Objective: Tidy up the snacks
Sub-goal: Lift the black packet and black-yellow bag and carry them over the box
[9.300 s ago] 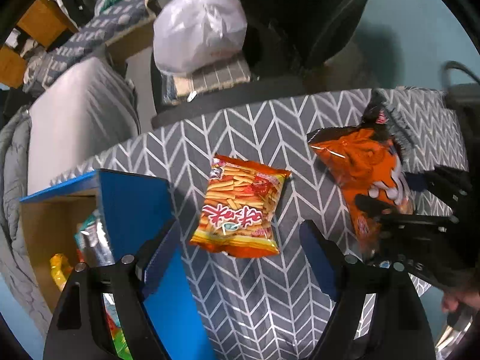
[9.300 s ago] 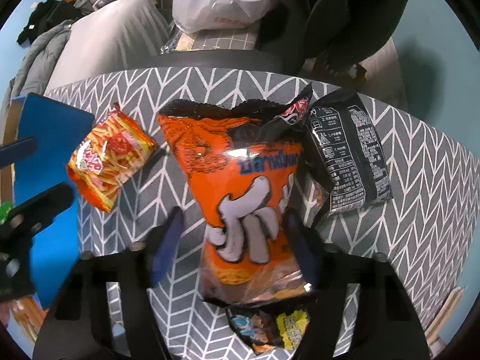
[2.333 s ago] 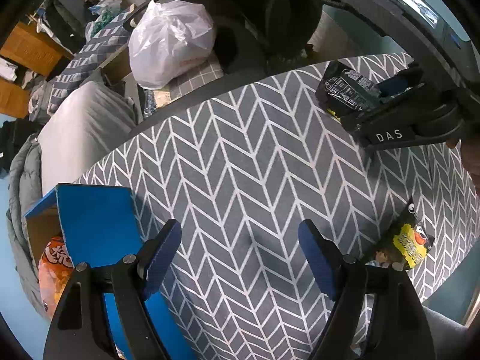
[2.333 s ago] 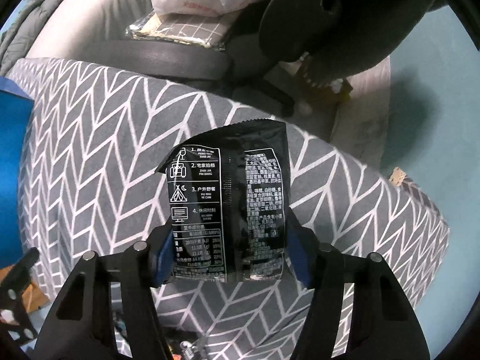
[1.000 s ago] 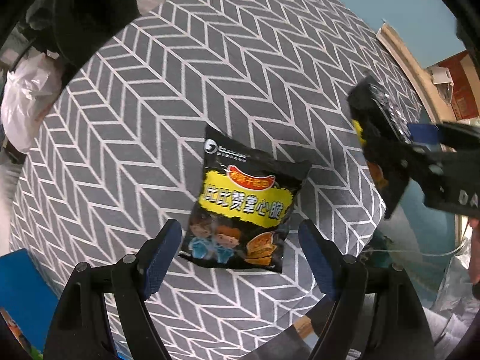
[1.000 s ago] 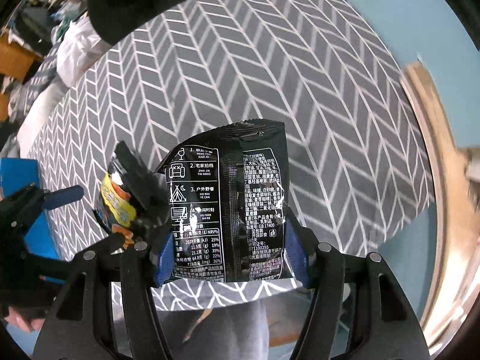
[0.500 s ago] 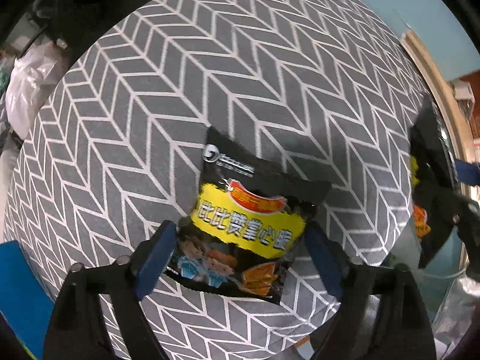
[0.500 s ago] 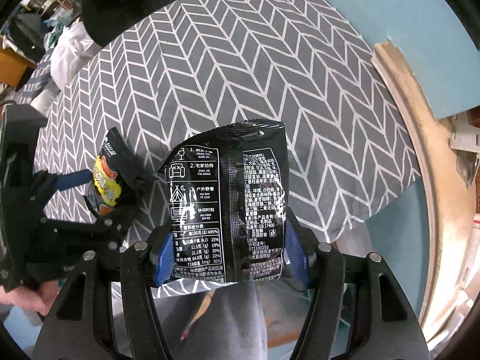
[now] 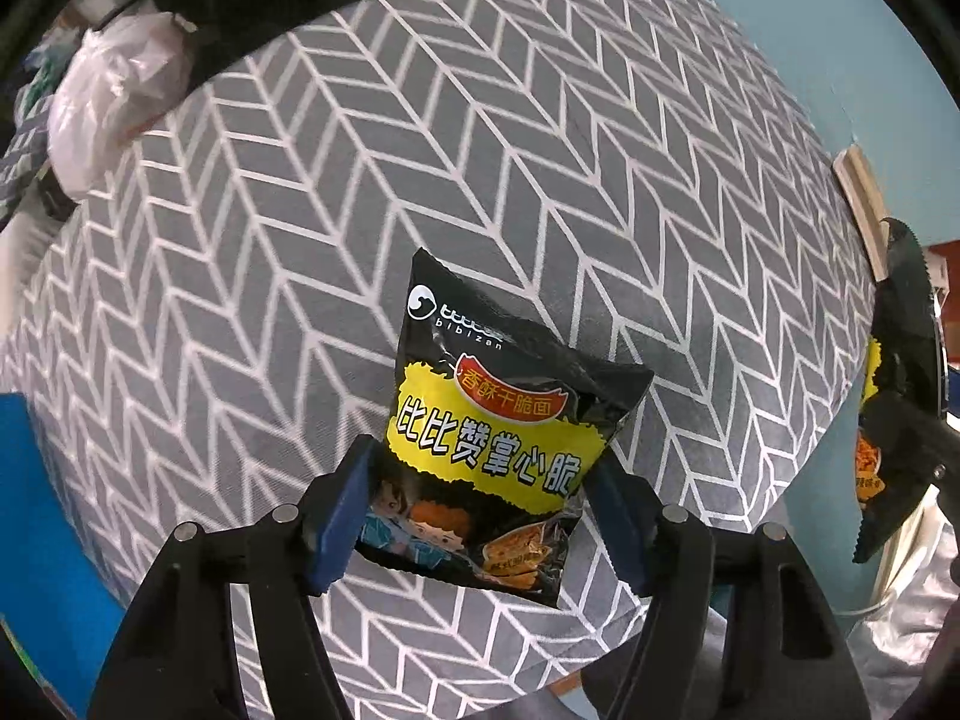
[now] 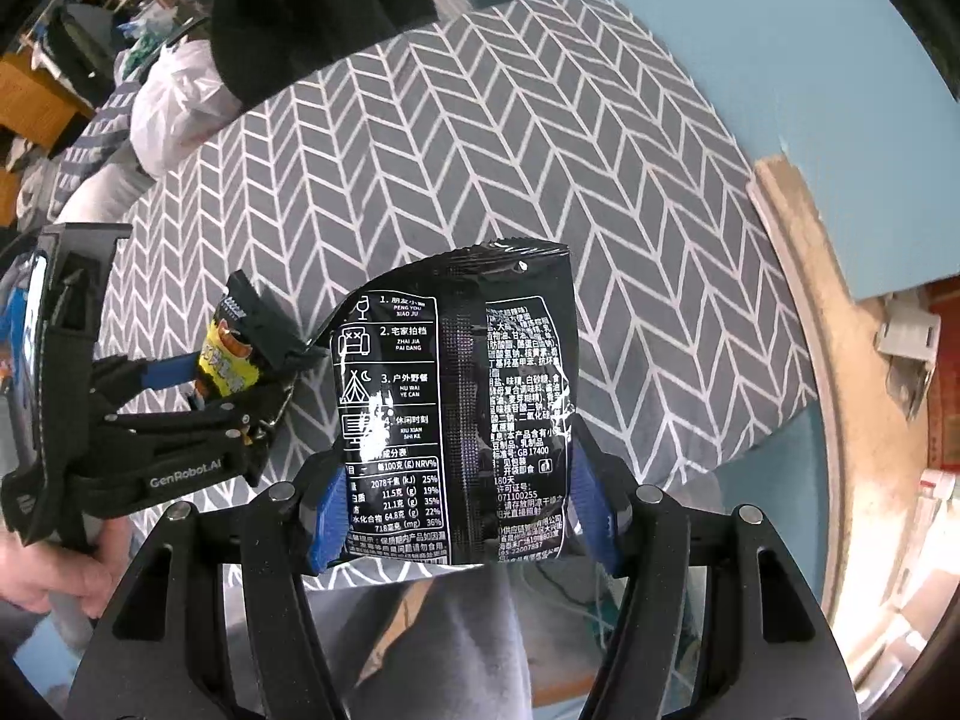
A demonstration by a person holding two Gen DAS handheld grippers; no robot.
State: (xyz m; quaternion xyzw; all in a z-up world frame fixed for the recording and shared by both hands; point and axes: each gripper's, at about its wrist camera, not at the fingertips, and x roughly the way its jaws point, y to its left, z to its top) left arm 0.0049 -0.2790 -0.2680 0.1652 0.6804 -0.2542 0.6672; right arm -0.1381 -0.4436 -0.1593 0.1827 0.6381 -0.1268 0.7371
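My left gripper (image 9: 486,516) is shut on a black and yellow snack packet (image 9: 498,420) and holds it just above the near edge of the table with the grey chevron cloth (image 9: 480,150). My right gripper (image 10: 459,513) is shut on a second black snack packet (image 10: 456,402), back side facing me, held upright in the air off the table's near edge. In the right wrist view the left gripper (image 10: 240,384) with its packet (image 10: 231,354) is at the left. In the left wrist view the right gripper's packet (image 9: 900,396) is at the far right.
A blue box (image 9: 36,516) stands at the table's left end. A white plastic bag (image 9: 114,96) and a dark chair (image 10: 318,6) are beyond the far side. A wooden board (image 10: 804,276) leans by the blue wall at the right.
My left gripper has closed on the black and yellow packet and raised it off the cloth. My right gripper has kept hold of its packet and drifted slightly.
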